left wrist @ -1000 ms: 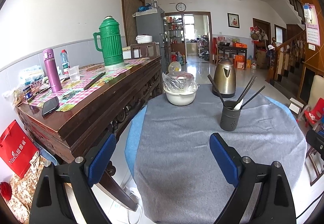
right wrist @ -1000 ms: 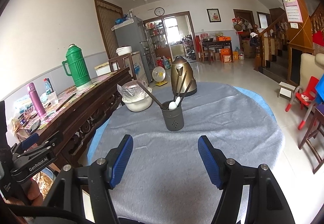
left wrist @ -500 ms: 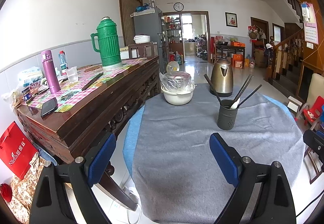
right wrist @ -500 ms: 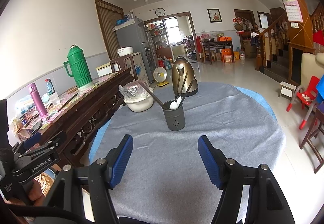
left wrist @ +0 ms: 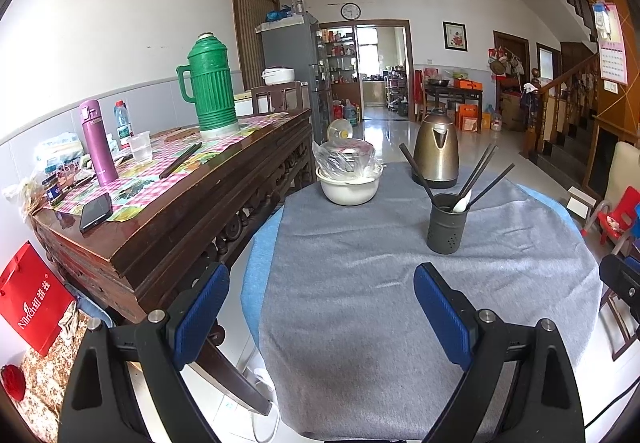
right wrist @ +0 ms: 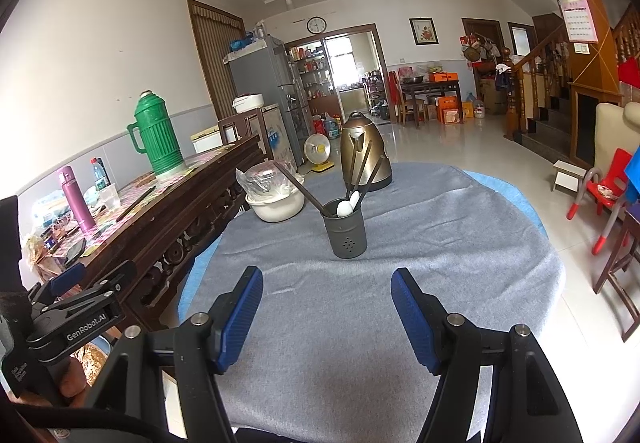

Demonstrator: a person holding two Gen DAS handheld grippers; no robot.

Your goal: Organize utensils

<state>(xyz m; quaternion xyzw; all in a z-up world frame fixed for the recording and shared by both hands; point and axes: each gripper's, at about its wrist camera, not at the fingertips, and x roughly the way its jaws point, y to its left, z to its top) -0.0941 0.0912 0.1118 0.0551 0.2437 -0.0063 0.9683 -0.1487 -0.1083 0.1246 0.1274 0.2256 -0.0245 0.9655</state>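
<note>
A dark grey utensil holder (left wrist: pixel 447 223) stands on the grey-clothed round table (left wrist: pixel 360 303). It holds several dark chopsticks (left wrist: pixel 476 173) and a white spoon (left wrist: pixel 461 203). It also shows in the right wrist view (right wrist: pixel 345 229), with the spoon (right wrist: pixel 345 207) inside. My left gripper (left wrist: pixel 322 309) is open and empty, over the table's near left edge. My right gripper (right wrist: pixel 326 305) is open and empty, a short way in front of the holder. The left gripper also shows in the right wrist view (right wrist: pixel 80 285) at the left.
A white bowl with a bagged lid (left wrist: pixel 349 179) and a brass kettle (left wrist: pixel 436 149) stand at the table's far side. A wooden sideboard (left wrist: pixel 160 211) at the left carries a green thermos (left wrist: pixel 210 87), a purple bottle (left wrist: pixel 96 143) and a phone (left wrist: pixel 96 206).
Both grippers have drawn back slightly from the holder; the view shifts a little. Both stay open and empty.
</note>
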